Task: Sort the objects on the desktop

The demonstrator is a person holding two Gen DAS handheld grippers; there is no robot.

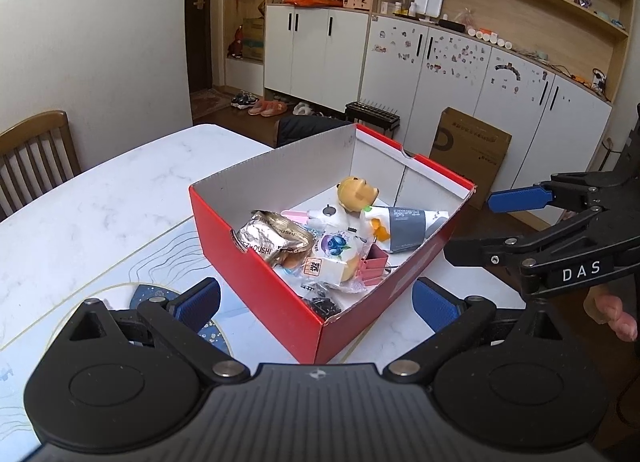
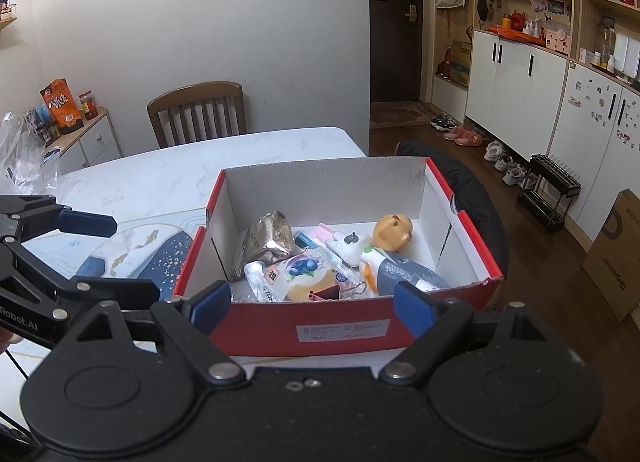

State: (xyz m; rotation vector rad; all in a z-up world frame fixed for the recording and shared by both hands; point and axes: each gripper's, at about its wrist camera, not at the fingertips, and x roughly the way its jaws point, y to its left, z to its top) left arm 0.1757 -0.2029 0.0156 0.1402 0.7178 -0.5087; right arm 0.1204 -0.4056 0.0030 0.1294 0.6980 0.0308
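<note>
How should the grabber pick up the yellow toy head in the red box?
Probably from straight above, closing the fingers across the round sides of the yellow toy head. It lies on the floor of the red box near the far wall, with bare floor beside it, so the walls make a sideways approach awkward. Both grippers are open and empty.

Black gripper (image 1: 316, 302), blue pads (image 1: 198, 302), silver screws

black clips (image 1: 320, 304) half hidden by box wall (image 1: 264, 286), label print (image 2: 340, 331) unreadable
</note>
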